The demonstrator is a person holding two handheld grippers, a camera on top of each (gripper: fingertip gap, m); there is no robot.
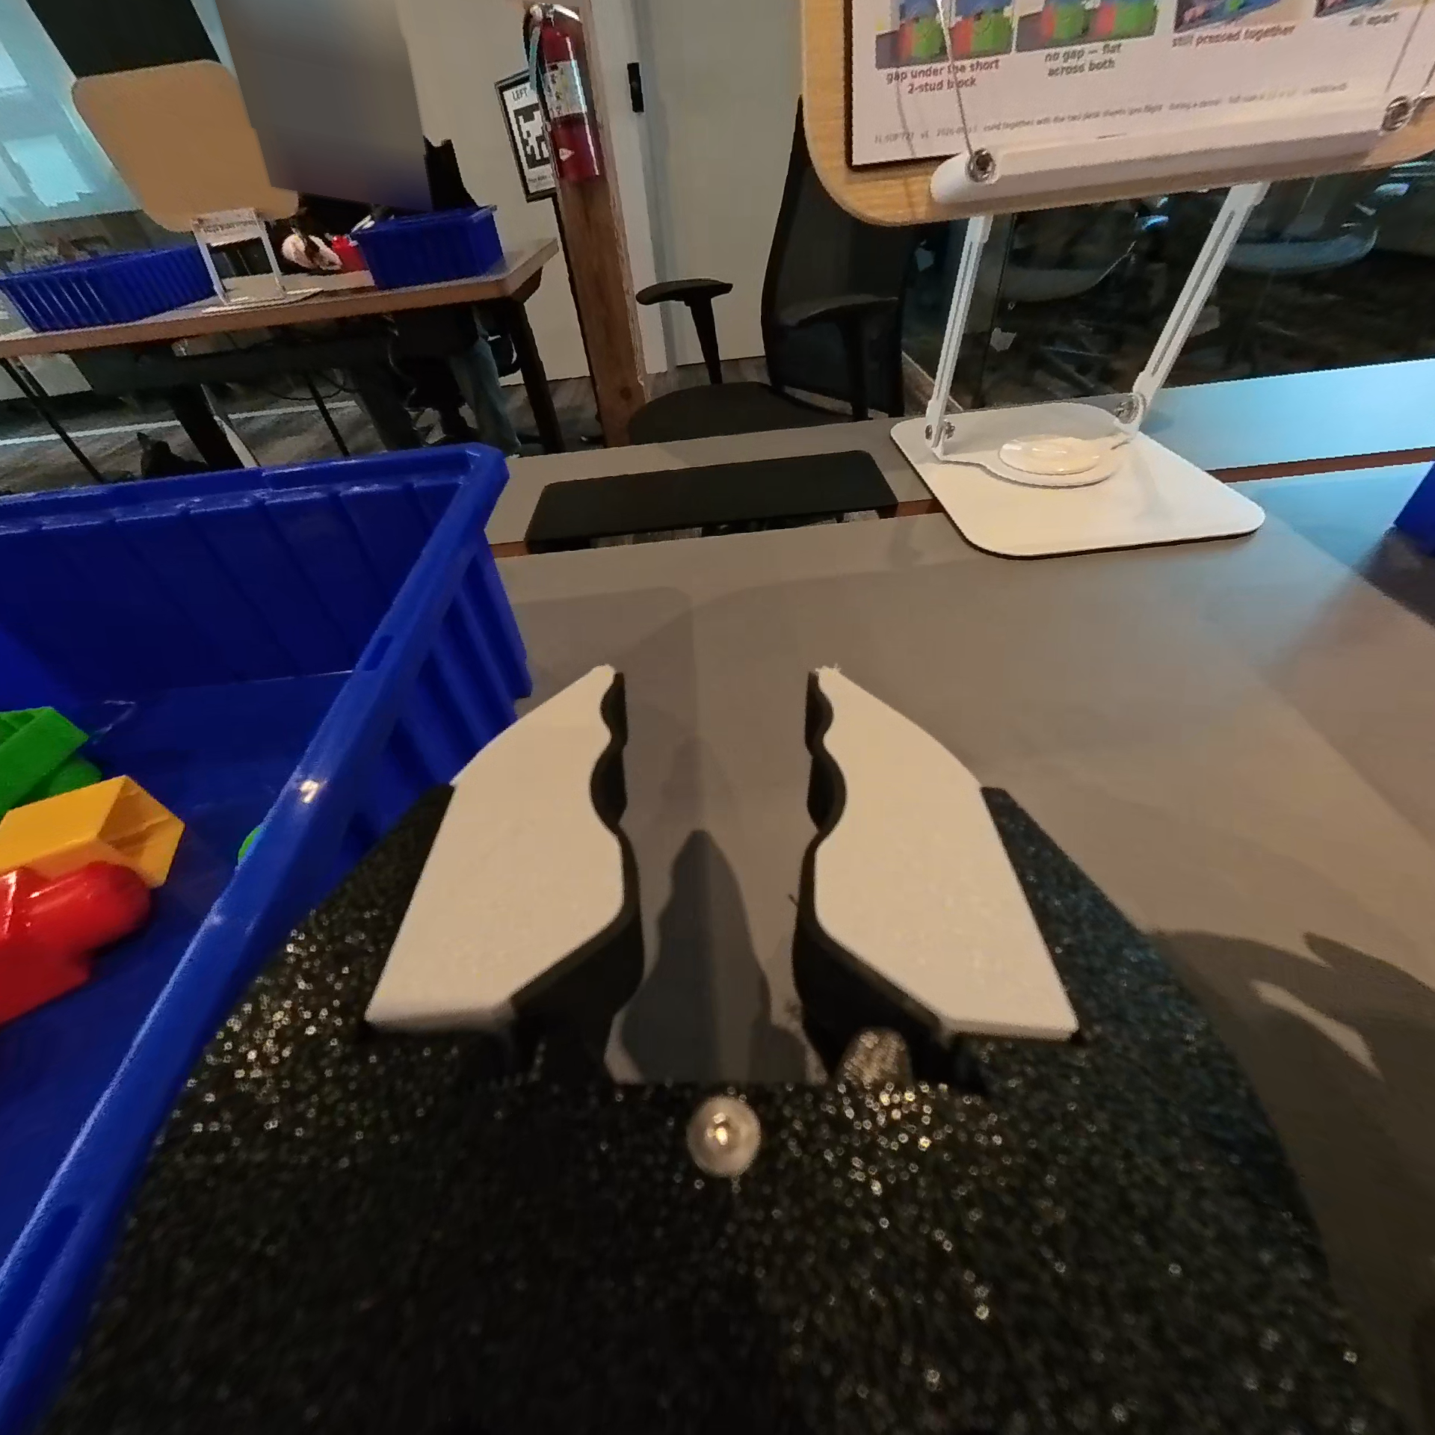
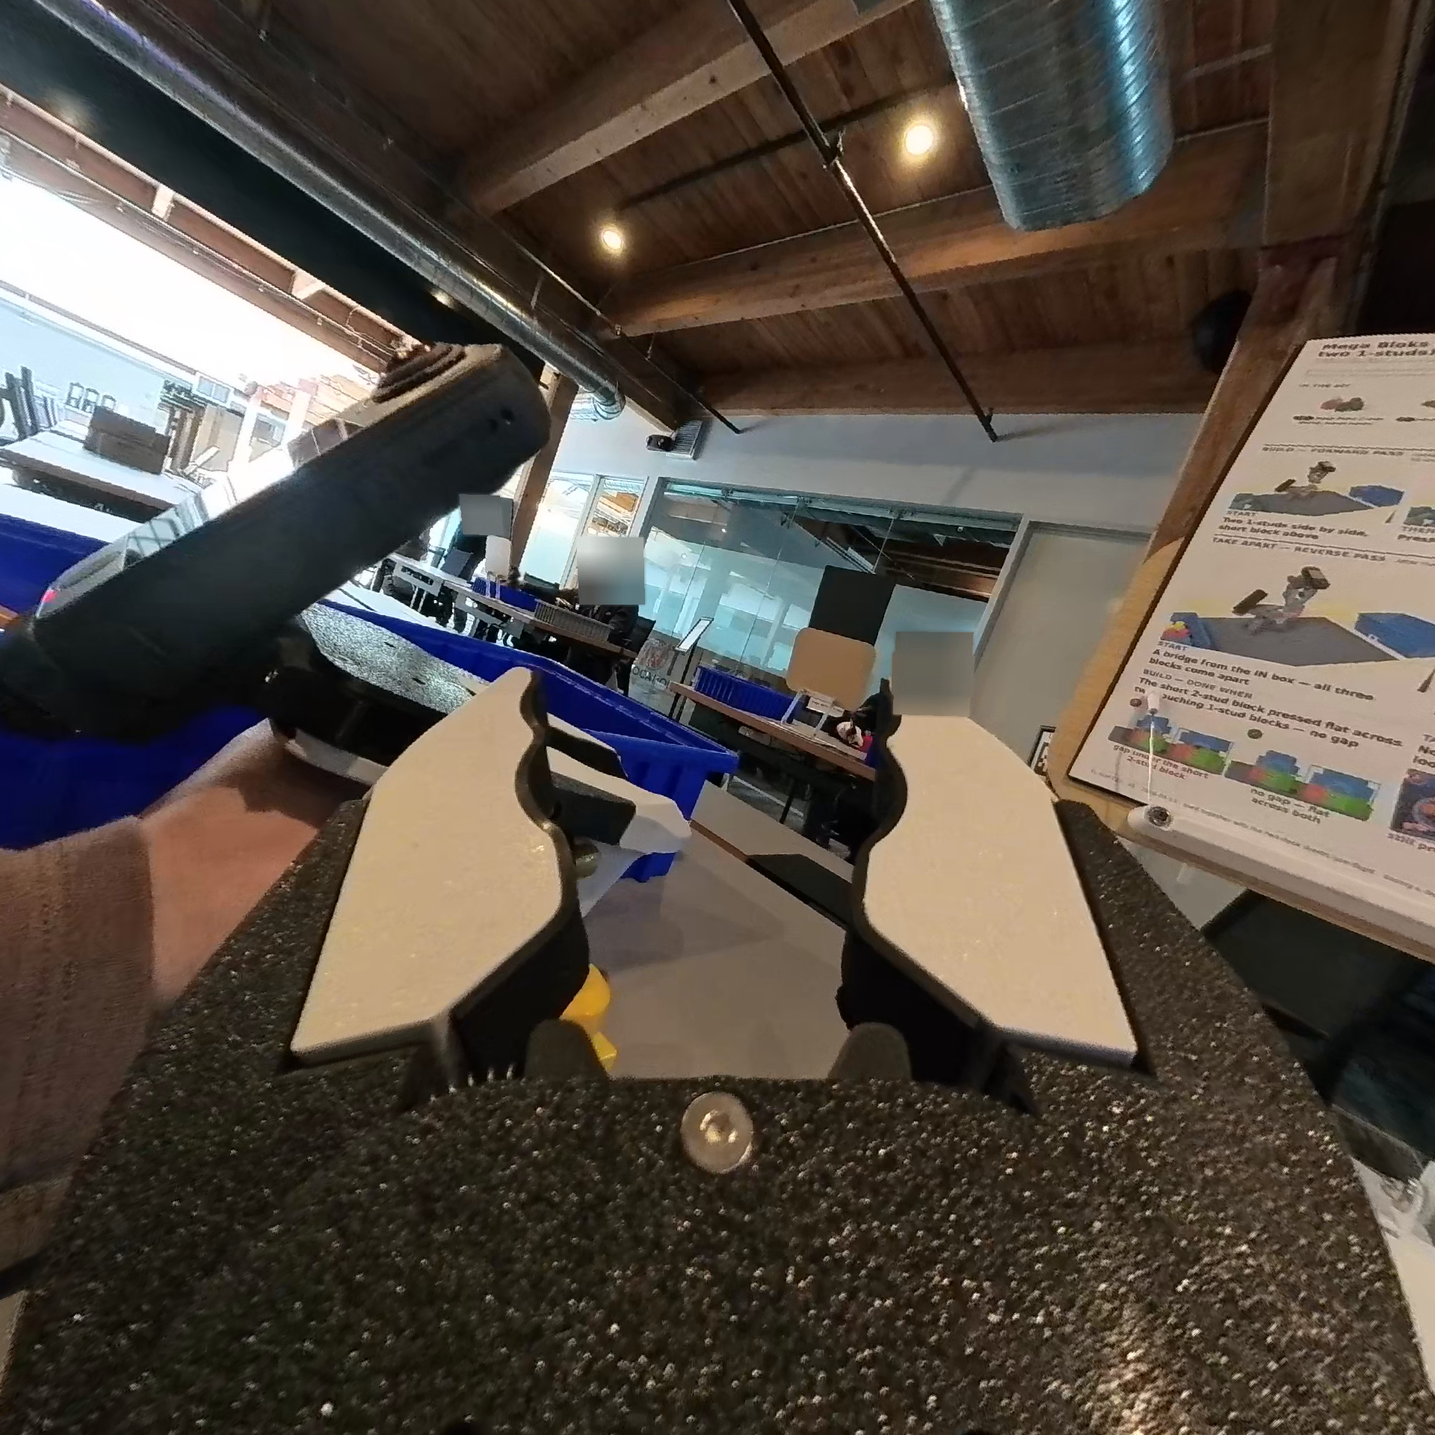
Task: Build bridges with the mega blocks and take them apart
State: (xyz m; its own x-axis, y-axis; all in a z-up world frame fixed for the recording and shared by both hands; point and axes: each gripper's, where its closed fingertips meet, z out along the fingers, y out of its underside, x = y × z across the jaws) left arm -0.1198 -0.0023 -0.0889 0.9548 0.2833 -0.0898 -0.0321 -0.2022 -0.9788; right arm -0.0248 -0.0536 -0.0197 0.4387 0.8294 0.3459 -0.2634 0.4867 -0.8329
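You are holding the left gripper [image 1: 714, 683] over the grey table [image 1: 1009, 738], its fingers spread apart with nothing between them, just beside the blue bin [image 1: 373, 699] on its left. The mega blocks are lying in that bin: a yellow block [image 1: 93, 831] resting on a red block [image 1: 70, 924], with a green block [image 1: 35, 745] behind them. All three are being cut off by the left edge of the frame, so you cannot tell their long axes or which way their studs point.

You are tilting the right gripper [image 2: 710, 703] upward toward the ceiling, its fingers also spread and empty. A small yellow piece [image 2: 590, 1009] is showing low between them, mostly hidden by the left finger; what it is cannot be told. An instruction board [image 2: 1273, 621] is standing at the right, cut off by the frame.
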